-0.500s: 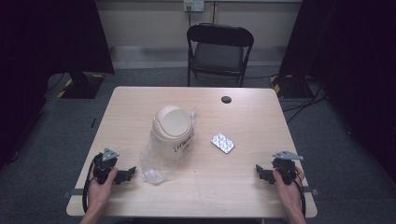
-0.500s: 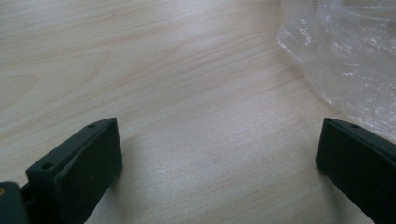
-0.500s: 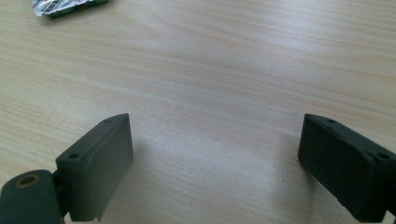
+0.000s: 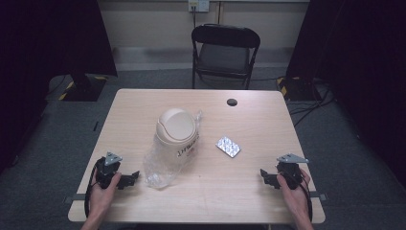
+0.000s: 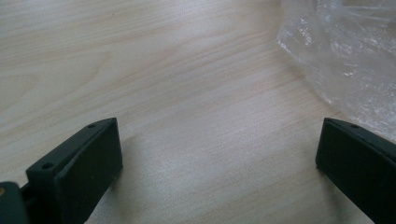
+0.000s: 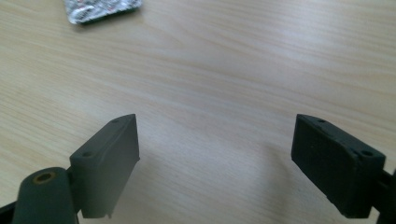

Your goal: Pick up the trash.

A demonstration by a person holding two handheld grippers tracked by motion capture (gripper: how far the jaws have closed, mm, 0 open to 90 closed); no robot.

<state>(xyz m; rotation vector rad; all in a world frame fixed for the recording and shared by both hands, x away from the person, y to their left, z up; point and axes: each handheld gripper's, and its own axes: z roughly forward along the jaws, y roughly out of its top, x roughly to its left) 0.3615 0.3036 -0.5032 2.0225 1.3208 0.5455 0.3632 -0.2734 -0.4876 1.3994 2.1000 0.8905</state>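
Observation:
A beige swing-lid bin (image 4: 176, 135) stands in the middle of the wooden table (image 4: 143, 100), wrapped in a clear plastic bag (image 4: 160, 167) that spills toward the front. A silver blister pack (image 4: 228, 146) lies to the right of the bin; its edge shows at the top of the right gripper view (image 6: 102, 10). My left gripper (image 4: 134, 178) rests near the front left, open, its jaws pointing at the bag (image 5: 345, 60). My right gripper (image 4: 264, 176) rests at the front right, open, with bare wood between its jaws.
A small black round cap (image 4: 232, 102) sits near the table's far edge. A black folding chair (image 4: 225, 52) stands beyond the table. Dark curtains hang on both sides, and cables lie on the floor at the right.

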